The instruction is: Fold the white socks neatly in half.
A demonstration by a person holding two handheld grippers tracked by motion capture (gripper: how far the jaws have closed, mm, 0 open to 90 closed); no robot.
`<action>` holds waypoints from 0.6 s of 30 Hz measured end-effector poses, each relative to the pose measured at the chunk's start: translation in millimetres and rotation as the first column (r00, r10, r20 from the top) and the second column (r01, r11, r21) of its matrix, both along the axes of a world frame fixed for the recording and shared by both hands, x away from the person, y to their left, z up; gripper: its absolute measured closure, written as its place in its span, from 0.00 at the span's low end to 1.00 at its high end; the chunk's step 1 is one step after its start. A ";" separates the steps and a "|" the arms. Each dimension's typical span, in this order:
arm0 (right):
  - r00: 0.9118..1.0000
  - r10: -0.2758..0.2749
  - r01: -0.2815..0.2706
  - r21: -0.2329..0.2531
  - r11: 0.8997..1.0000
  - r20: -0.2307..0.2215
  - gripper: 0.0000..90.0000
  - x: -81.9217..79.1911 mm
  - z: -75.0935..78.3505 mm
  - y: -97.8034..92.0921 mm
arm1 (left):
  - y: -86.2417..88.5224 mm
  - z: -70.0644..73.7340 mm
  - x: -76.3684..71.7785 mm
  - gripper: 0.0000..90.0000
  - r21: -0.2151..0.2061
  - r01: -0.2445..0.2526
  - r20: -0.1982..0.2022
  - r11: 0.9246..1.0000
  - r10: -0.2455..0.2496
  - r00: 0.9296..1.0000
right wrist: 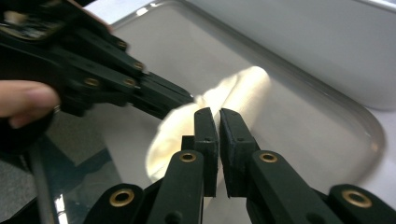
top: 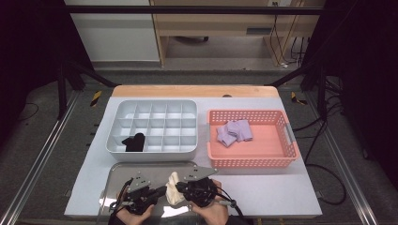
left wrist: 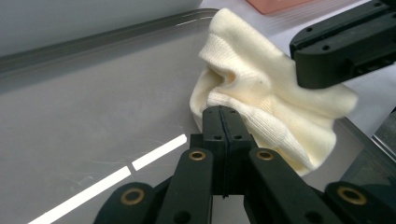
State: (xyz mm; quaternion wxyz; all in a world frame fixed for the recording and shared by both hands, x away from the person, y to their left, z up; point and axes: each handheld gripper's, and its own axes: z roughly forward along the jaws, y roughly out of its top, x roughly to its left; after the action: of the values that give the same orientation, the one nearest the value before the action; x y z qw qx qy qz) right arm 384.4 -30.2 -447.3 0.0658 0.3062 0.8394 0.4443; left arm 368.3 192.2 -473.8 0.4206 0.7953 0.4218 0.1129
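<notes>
Nearest the high view's camera, two hands come in from the bottom edge, each holding a black two-jaw gripper over a shiny rectangular metal tray point(top: 117, 176) at the near edge of the pale table point(top: 263, 187). Between them hangs a cream ribbed knit sock point(top: 174, 189), bunched and folded, its fine ribbing plain in the left gripper view point(left wrist: 261, 88), where it rumples into soft creases with a thicker cuff band along one edge. The left gripper point(top: 162, 191) has its jaws pressed together on a fold of the sock's lower edge, as its own view shows point(left wrist: 225, 116). The right gripper point(top: 180, 186) meets the sock from the other side; in its own view point(right wrist: 218, 116) the jaws stand nearly together with a thin gap, cream cloth just behind them point(right wrist: 229, 93), and whether cloth is caught between them cannot be told. Beyond the tray sits a white plastic divided organiser box point(top: 152, 126) with many square compartments, a black rolled sock point(top: 134, 142) lying in its near row towards the left. To its right, a coral-pink perforated plastic basket point(top: 277, 154) holds a small heap of lilac folded socks point(top: 234, 131). Farthest off runs the table's wooden back edge point(top: 195, 90).
</notes>
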 end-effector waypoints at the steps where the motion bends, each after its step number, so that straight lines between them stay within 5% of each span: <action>1: 1.000 0.026 -0.026 0.000 1.000 0.008 0.96 -1.8 0.4 4.5 | -0.2 -0.1 0.0 0.99 0.001 -0.003 -0.003 1.000 0.003 1.000; 12: 0.993 0.115 -0.115 -0.006 0.993 -0.010 0.96 -7.1 -8.2 23.6 | -3.3 -2.7 0.3 0.99 0.029 -0.005 -0.009 1.000 0.005 1.000; 18: 0.993 0.114 -0.114 -0.016 0.993 -0.006 0.96 -8.2 -13.5 25.6 | -1.3 -4.4 4.1 0.99 0.023 0.000 -0.031 1.000 0.001 1.000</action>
State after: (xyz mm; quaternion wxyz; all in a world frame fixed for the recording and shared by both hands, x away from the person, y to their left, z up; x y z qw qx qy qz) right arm 376.1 -4.6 -460.8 0.0407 0.2585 0.8592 0.4396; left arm 372.4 190.9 -478.3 0.4051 0.8014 0.4272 0.1056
